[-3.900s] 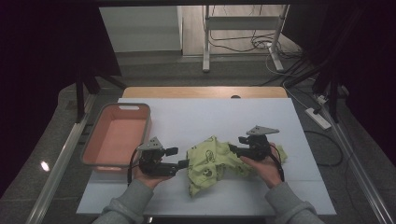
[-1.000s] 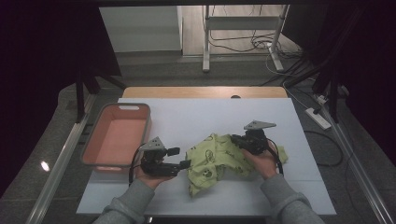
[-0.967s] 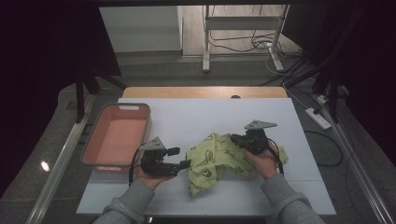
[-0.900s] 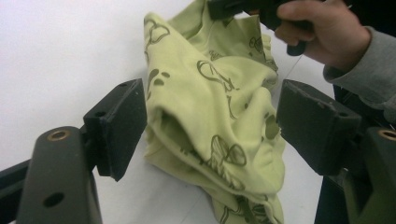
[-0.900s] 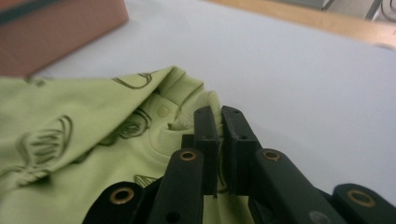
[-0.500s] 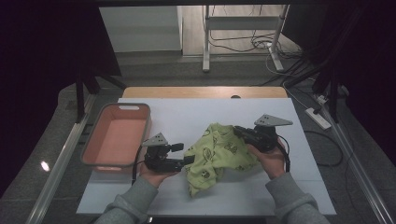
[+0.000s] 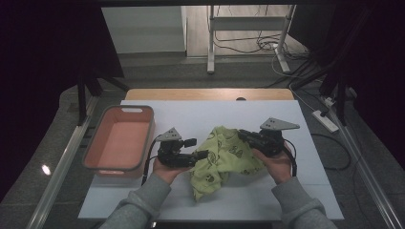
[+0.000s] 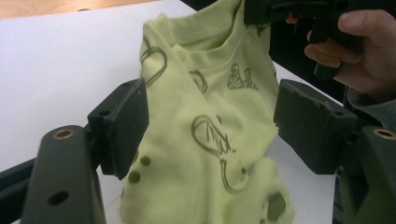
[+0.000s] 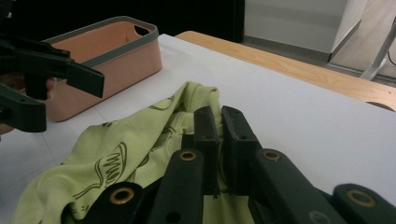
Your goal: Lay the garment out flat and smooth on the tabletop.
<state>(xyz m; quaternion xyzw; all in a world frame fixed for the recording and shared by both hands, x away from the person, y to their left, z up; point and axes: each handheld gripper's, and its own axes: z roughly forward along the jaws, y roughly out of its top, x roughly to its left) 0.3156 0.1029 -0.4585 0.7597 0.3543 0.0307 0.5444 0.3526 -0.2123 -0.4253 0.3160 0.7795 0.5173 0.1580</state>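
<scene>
Salmon plastic bin (image 7: 119, 143): sits empty at the left edge of the white table (image 7: 296, 191), open side up and just beside the left hand, probably placed as the drop spot for the cloth.
Left gripper (image 7: 203, 154): jaws spread wide and closing a little, with the fabric hanging between the pads; in the left gripper view the left pad seems to brush the cloth while the right pad stands clear, so nothing is pinched. It looks lined up to take a second hold.
Lime-green shirt (image 7: 222, 157): at the table's middle between the two hands, its right part raised and the lower end crumpled on the table. The lift lets it drape so the left jaws can find a fold.
Right gripper (image 7: 243, 135): clenched on the shirt's upper edge; the right gripper view shows the pads pressed together on the fabric (image 9: 140, 144). It holds the garment up.
</scene>
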